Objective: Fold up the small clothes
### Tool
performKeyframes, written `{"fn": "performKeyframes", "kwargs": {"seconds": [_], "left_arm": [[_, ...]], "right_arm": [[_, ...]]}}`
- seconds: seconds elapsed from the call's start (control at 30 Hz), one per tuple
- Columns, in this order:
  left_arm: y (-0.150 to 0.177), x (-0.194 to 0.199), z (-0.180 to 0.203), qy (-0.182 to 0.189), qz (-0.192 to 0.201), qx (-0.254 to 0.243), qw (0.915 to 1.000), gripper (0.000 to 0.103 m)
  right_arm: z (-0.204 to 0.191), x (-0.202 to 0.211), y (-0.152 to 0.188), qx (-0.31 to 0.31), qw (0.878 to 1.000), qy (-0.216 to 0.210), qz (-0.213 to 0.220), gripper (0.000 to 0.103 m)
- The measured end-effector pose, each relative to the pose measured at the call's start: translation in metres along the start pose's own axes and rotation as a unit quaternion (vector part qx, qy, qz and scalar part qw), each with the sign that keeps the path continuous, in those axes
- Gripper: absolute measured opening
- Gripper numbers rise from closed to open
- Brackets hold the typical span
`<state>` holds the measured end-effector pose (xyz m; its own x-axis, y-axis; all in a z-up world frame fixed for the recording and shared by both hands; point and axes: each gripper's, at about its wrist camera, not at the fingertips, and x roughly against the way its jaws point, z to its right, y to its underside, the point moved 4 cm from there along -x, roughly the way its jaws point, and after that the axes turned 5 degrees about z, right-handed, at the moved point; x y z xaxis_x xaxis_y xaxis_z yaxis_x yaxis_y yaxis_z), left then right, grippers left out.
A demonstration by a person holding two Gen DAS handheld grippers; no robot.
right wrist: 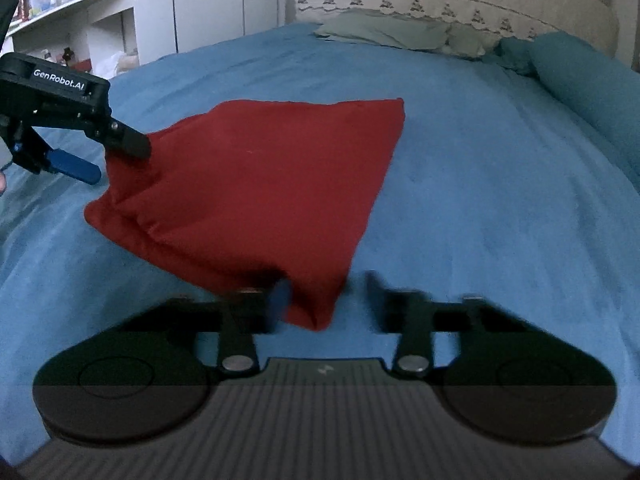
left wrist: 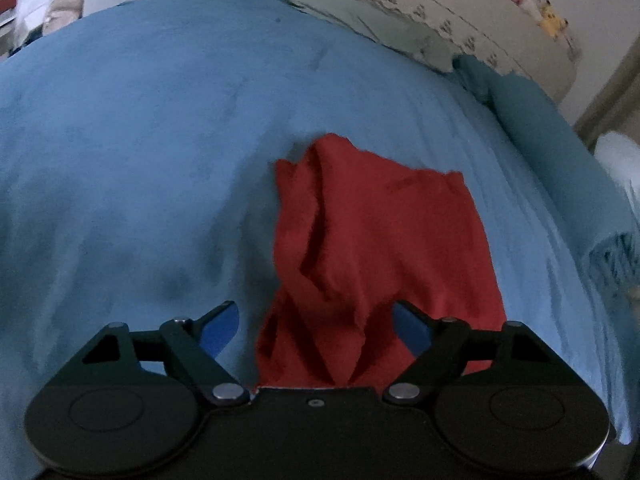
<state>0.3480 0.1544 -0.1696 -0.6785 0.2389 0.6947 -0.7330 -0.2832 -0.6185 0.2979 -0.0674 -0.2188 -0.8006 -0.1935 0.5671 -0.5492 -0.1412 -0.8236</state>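
A small red garment [right wrist: 256,184] lies on the blue bedspread [right wrist: 480,184], folded into a rough triangle. In the left wrist view the garment [left wrist: 372,248] is bunched and runs between my left gripper's [left wrist: 316,324] open blue-tipped fingers [left wrist: 222,330]. From the right wrist view the left gripper [right wrist: 116,160] is at the garment's left corner, jaws apart. My right gripper [right wrist: 326,292] is open, blurred, with the garment's near corner between its fingers [right wrist: 280,296].
Pale green pillows [right wrist: 384,30] and a teal bolster [right wrist: 584,76] lie at the head of the bed, against a white headboard [right wrist: 460,0] with plush toys. White shelves [right wrist: 100,16] stand at the far left.
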Motion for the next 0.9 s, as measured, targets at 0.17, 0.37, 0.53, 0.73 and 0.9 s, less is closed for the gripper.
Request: {"fn": "performKeyframes", "kwargs": {"seconds": [0.17, 0.37, 0.53, 0.73, 0.9], "left_arm": [[0.0, 0.009, -0.007, -0.005, 0.003, -0.001, 1.0, 0.086], [0.019, -0.008, -0.009, -0.033, -0.027, -0.021, 0.9989, 0.086], [0.03, -0.018, -0.017, -0.069, -0.033, -0.048, 0.9959, 0.086], [0.025, 0.002, -0.008, -0.067, -0.04, -0.083, 0.9935, 0.087], [-0.022, -0.005, -0.002, -0.046, -0.006, -0.081, 0.9956, 0.103]], "right_arm": [[0.02, 0.02, -0.011, -0.062, 0.997, 0.006, 0.054, 0.022], [0.036, 0.009, 0.013, -0.113, 0.993, 0.008, 0.02, 0.021], [0.04, 0.002, 0.018, -0.127, 0.992, -0.005, -0.004, 0.032], [0.056, 0.029, 0.004, -0.142, 0.989, -0.022, 0.022, 0.094], [0.075, 0.018, -0.034, -0.167, 0.985, -0.044, 0.013, 0.103]]}}
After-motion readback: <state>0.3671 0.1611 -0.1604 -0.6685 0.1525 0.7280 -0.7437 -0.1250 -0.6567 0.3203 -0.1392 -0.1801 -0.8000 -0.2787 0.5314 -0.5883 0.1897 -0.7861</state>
